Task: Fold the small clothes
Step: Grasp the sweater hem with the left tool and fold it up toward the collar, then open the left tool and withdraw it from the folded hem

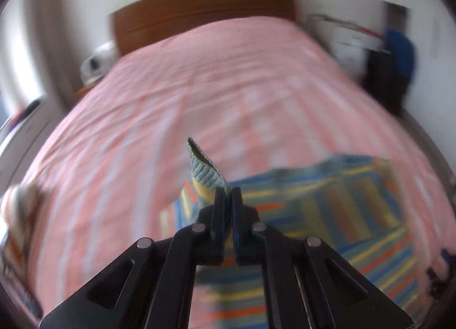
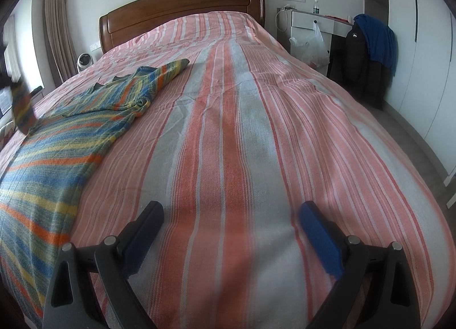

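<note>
A small striped sweater (image 2: 57, 141) in blue, yellow and orange lies on the pink striped bed (image 2: 233, 135), spread at the left with one sleeve stretched toward the headboard. In the blurred left wrist view my left gripper (image 1: 228, 195) is shut on a cuff or edge of the sweater (image 1: 327, 209) and holds it raised above the rest of the garment. My right gripper (image 2: 230, 212) is open and empty, low over bare bedspread to the right of the sweater. A lifted piece of the sweater (image 2: 22, 106) shows blurred at the far left of the right wrist view.
A wooden headboard (image 2: 182, 7) closes the far end of the bed. A white desk with a plastic bag (image 2: 310, 41) and a chair draped with dark and blue jackets (image 2: 370, 52) stand right of the bed. A small fan (image 2: 84, 61) and curtains are at the left.
</note>
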`<state>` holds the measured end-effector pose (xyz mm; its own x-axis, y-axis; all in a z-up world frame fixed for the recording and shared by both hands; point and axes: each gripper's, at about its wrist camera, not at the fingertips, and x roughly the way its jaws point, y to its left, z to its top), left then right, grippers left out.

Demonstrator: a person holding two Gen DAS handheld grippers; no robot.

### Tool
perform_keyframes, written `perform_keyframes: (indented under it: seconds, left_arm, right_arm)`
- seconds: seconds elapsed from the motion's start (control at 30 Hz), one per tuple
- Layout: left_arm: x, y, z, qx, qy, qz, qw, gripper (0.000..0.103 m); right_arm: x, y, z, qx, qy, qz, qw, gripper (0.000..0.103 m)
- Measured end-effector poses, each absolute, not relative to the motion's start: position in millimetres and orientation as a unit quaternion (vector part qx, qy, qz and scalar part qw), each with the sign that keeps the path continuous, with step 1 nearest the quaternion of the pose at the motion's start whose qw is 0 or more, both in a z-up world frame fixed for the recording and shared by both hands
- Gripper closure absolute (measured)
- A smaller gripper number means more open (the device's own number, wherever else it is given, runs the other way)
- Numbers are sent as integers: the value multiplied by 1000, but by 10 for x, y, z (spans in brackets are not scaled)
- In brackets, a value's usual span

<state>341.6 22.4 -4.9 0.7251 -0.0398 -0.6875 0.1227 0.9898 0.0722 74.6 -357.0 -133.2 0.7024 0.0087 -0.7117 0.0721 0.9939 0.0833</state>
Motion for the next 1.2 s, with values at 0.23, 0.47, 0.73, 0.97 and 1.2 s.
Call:
perform_keyframes:
  seconds: [0.23, 0.47, 0.73, 0.97, 1.2]
  left_arm:
    - [3484, -791, -767, 101, 421, -45, 900, 40]
    - [3493, 184, -623, 42, 421, -14, 906, 31]
    - [3576, 1022, -1275, -79, 512, -16, 855, 30]
    - [3198, 1249, -1619, -33, 513, 121, 849, 28]
    - [2543, 1477, -1356, -29, 470, 134, 872, 12]
  right_arm:
    - [742, -3565, -1330, 52, 385, -18, 921, 7]
    - [748, -3566, -1334, 52, 385, -17, 921, 7]
    - [749, -3566, -1347, 50, 385, -18, 921, 7]
    - [745, -3565, -1348, 47, 384, -19, 922, 7]
    - [739, -3556, -1347, 47, 384, -20, 922, 7]
